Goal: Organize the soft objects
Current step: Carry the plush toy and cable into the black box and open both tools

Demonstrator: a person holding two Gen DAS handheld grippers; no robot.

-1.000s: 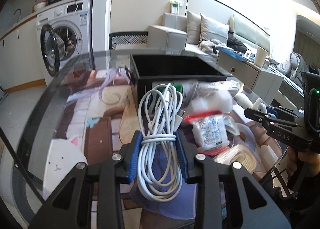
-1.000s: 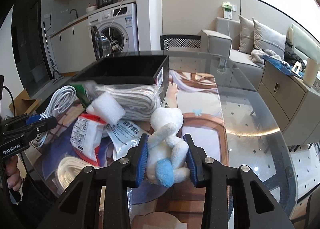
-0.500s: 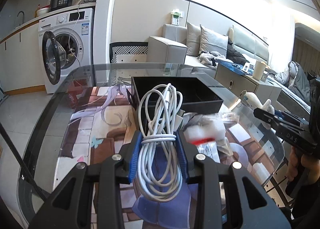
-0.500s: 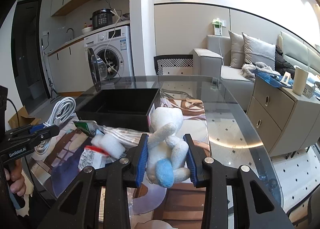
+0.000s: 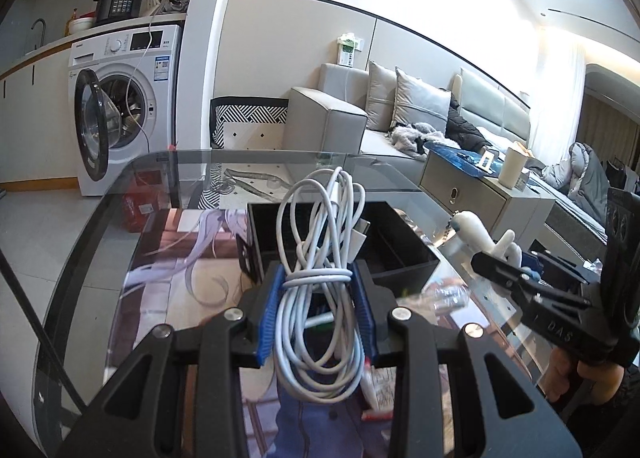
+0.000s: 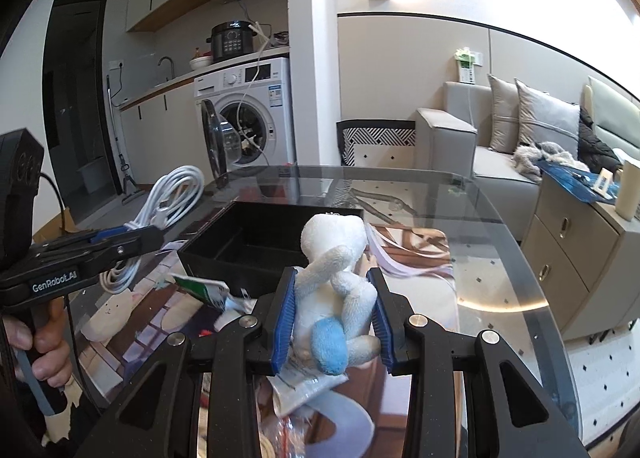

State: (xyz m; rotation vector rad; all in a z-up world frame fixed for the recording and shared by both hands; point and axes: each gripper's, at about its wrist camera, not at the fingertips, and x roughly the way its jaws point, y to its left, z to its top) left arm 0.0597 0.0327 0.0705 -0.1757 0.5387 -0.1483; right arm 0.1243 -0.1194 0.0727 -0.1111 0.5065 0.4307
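My left gripper (image 5: 318,312) is shut on a coiled white cable (image 5: 320,270) and holds it in the air, just short of the black box (image 5: 400,242). My right gripper (image 6: 332,318) is shut on a white plush toy (image 6: 336,258) with a blue foot, lifted above the table near the front of the same black open box (image 6: 256,242). The box interior looks dark; nothing shows in it. The cable also shows in the right wrist view (image 6: 168,198), and the plush shows in the left wrist view (image 5: 484,236).
A glass table (image 6: 500,258) with a printed mat carries several plastic packets (image 6: 200,288) below the grippers. A washing machine (image 5: 120,110) with its door open stands behind, a grey sofa (image 5: 400,118) and a drawer cabinet (image 6: 572,246) to the right.
Both grippers have risen from the pile of packets with their loads and now hang higher above the table, facing the black box.
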